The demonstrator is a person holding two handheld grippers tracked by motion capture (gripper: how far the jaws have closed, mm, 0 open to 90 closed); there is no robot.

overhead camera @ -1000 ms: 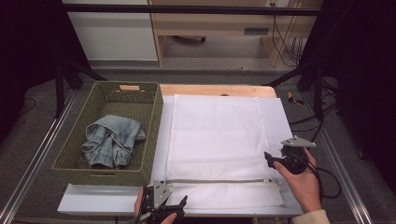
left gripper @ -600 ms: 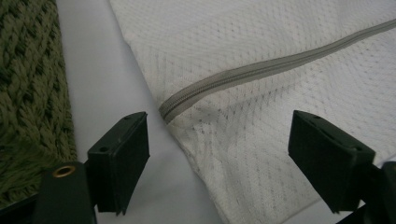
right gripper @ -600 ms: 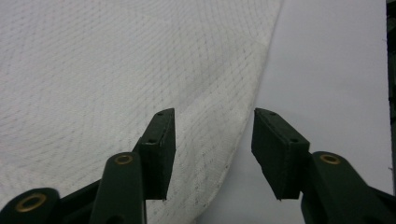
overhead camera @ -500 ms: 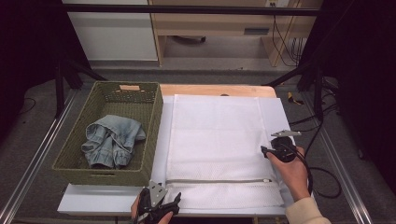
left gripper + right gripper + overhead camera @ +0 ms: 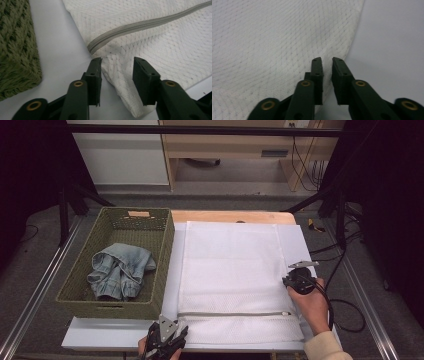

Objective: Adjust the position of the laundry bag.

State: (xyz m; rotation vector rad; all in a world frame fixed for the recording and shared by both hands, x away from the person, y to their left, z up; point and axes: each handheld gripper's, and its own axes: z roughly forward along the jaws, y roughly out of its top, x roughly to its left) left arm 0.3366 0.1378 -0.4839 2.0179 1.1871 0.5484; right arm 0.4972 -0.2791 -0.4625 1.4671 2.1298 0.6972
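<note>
A white mesh laundry bag (image 5: 230, 270) lies flat on the white board, with its grey zipper (image 5: 235, 314) running across near the front. My left gripper (image 5: 172, 342) sits at the bag's front left corner. In the left gripper view its jaws have just been closing and stand apart (image 5: 117, 62) around a raised fold of mesh (image 5: 155, 32), just below the zipper's end (image 5: 140, 25); the pads are clear of the cloth. My right gripper (image 5: 287, 281) is at the bag's right edge. Its jaws have just been closing and now pinch that edge (image 5: 327, 60) of the mesh (image 5: 274, 45).
A green woven basket (image 5: 165, 250) stands left of the bag with crumpled blue jeans (image 5: 120, 270) inside; its corner (image 5: 15, 45) is close to my left gripper. Bare white board (image 5: 392, 37) lies right of the bag. A cable trails off the table's right side.
My right hand moved left and down onto the bag's right edge, and its jaws narrowed. The left gripper stayed at the front corner while its jaws drew closer.
</note>
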